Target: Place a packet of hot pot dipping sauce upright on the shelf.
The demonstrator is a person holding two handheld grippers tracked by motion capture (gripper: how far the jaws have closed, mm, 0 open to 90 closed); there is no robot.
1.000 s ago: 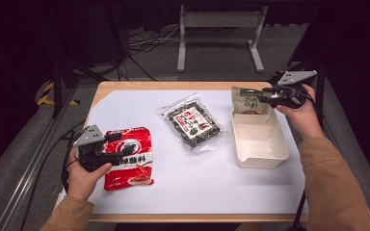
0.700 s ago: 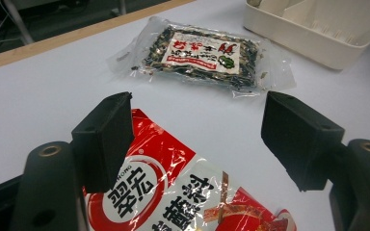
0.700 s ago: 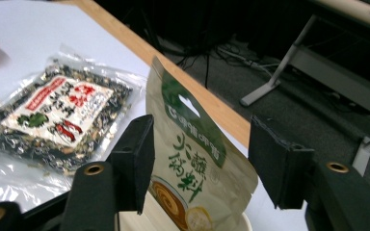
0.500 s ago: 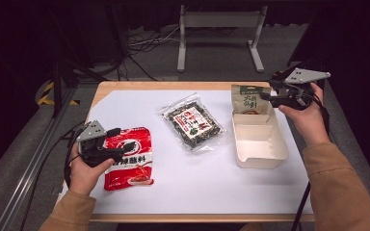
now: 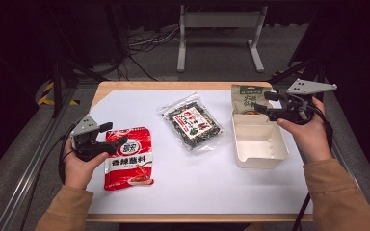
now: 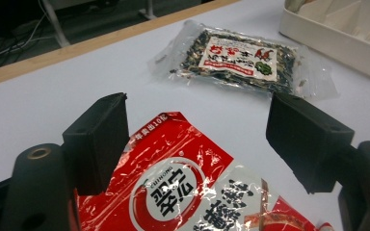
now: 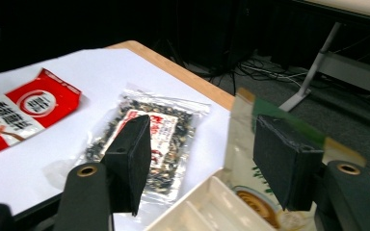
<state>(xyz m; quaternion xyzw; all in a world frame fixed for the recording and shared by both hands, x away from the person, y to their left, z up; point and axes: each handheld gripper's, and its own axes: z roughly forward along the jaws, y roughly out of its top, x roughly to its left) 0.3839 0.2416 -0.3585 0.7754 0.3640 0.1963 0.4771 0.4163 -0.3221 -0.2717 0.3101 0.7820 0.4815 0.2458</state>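
— Where do your two tools stand right now?

— My left hand-held gripper (image 5: 110, 139) sits at the lower left of the high view, jaws spread wide, just opened further. In the left gripper view the red seasoning packet (image 6: 188, 187) lies flat under and between the jaws; I see no pad pressing on it, so I call it released.

— And the right one?

— My right hand-held gripper (image 5: 264, 102) is at the upper right of the high view, above the far end of the cream tray (image 5: 260, 161). Its jaws have just been opening too. In the right gripper view the green pouch (image 7: 243, 144) stands past the right jaw, its top edge behind that pad; nothing is pinched between the pads.

— Where is that pouch exactly?

— At the upper right of the worktop (image 5: 139, 103), touching the tray's far rim; whether it leans on it I cannot tell.

— Anything between them?

— A clear seaweed packet (image 5: 192, 124) lies mid-frame, apart from both.
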